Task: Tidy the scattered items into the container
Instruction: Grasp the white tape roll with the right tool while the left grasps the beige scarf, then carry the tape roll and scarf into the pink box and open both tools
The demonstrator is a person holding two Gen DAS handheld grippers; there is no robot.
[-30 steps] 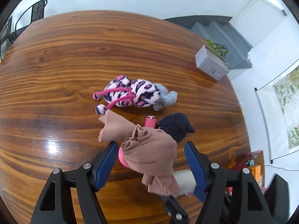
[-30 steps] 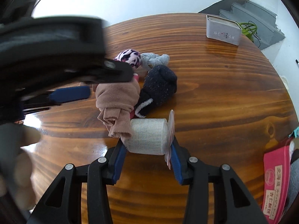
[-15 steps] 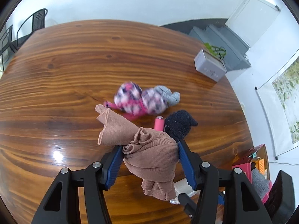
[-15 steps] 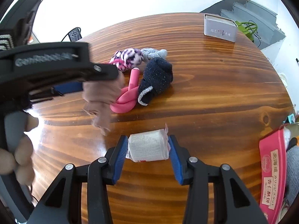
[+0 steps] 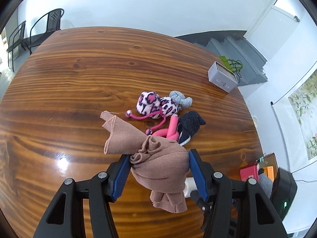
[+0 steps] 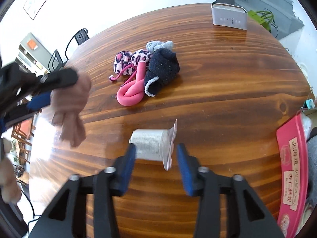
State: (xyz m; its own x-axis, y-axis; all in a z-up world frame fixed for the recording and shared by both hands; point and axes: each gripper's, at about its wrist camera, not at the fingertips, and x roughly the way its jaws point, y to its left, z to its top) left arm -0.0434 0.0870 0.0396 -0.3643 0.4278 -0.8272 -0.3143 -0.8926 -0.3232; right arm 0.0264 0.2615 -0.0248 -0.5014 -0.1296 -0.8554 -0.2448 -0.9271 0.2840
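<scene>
The left gripper is closed on a bundled brown cloth; its blue pads press the bundle from both sides, one loose end sticks up to the upper left and another end hangs down below the fingers. In the right wrist view the same cloth is blurred at the left edge of the frame, lifted above the worktop.

The right gripper has just been opening. Its jaws stand apart around a white roll that lies on its side on the worktop. The left pad is at the end of the roll – I cannot tell whether it touches – and the right pad is clear of the flared paper end.

In the middle of the worktop, above the roll in the frame, lies a small pile: a pink spotted sock, a grey sock behind it, a dark blue sock with a white edge, and a pink foam tube bent into a loop. They touch each other.

A grey tin box stands at the far edge of the worktop, upper right of the frame. A red container shows at the right edge – something grey lies in it, but what it is I cannot tell.
</scene>
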